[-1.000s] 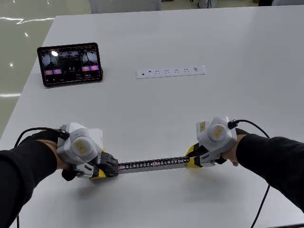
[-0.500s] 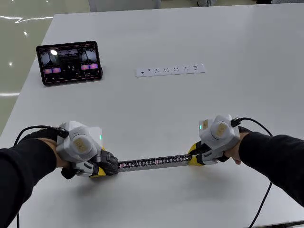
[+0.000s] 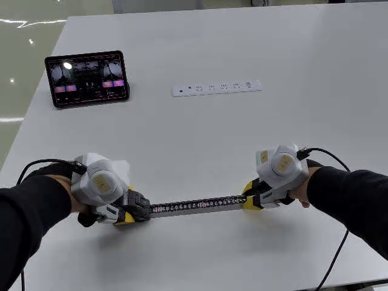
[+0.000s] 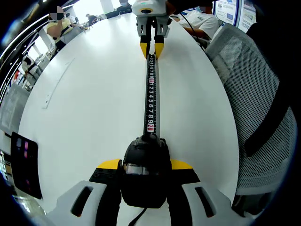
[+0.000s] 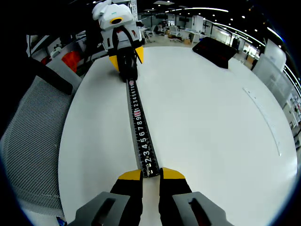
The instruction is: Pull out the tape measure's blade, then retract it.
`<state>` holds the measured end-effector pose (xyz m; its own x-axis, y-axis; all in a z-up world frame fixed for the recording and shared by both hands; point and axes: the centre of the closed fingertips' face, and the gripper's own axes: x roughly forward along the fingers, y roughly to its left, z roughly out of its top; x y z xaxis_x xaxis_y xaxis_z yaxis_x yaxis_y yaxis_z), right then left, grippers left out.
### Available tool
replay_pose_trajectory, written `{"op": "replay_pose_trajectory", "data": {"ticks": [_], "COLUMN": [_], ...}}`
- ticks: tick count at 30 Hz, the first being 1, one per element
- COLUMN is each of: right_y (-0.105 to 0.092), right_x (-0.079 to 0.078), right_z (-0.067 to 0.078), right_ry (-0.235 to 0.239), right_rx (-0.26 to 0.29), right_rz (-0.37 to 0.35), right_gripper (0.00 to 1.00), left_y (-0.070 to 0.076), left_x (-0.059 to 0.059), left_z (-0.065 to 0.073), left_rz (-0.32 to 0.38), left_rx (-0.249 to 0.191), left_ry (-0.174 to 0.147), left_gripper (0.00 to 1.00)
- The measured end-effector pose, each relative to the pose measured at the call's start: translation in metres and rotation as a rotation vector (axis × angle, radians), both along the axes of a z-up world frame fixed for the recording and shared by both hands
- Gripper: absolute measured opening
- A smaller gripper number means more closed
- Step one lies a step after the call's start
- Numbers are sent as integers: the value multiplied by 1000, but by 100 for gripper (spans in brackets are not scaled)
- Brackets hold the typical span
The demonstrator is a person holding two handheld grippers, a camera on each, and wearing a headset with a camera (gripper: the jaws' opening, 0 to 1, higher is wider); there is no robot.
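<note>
The tape measure's black case point(image 3: 138, 206) sits low over the white tabletop point(image 3: 200, 139), near the edge closest to the person. It is clamped between the yellow-tipped jaws of the left gripper point(image 3: 134, 210). The jaws stand as far apart as the case is wide and press on both its sides.

From the case the blade point(image 3: 197, 205) runs out straight and flat just above the tabletop, with its printed numbers facing up. Its far end lies between the jaws of the right gripper point(image 3: 248, 196). Those jaws are drawn almost together, with only a narrow slit left, and they pinch the blade's tip.

In the left gripper view the blade leads straight away from the case to the right gripper; in the right gripper view it leads back to the case.

Beyond the case, towards the far side of the tabletop, a white power strip point(image 3: 217, 88) lies flat. A dark tablet point(image 3: 86, 79) with a lit screen stands propped, also beyond the case and on its left-gripper side. A grey mesh chair point(image 4: 256, 94) stands on the person's side of the case, off the tabletop.
</note>
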<state>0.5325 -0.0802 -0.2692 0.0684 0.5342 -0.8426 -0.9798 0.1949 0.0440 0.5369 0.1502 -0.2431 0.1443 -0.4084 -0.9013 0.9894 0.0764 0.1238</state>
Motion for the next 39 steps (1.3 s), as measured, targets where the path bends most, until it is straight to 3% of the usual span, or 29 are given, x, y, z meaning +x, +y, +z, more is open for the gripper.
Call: {"op": "replay_pose_trajectory", "data": {"ticks": [39], "right_y": [-20], "right_x": [-1], "right_z": [0], "right_ry": [6], "right_rx": [-7], "right_rz": [-29], "right_gripper": [8], "left_y": [0], "left_x": [0], "left_z": [0], "left_rz": [-1], "left_rx": [1], "left_ry": [-2], "left_gripper": [32]}}
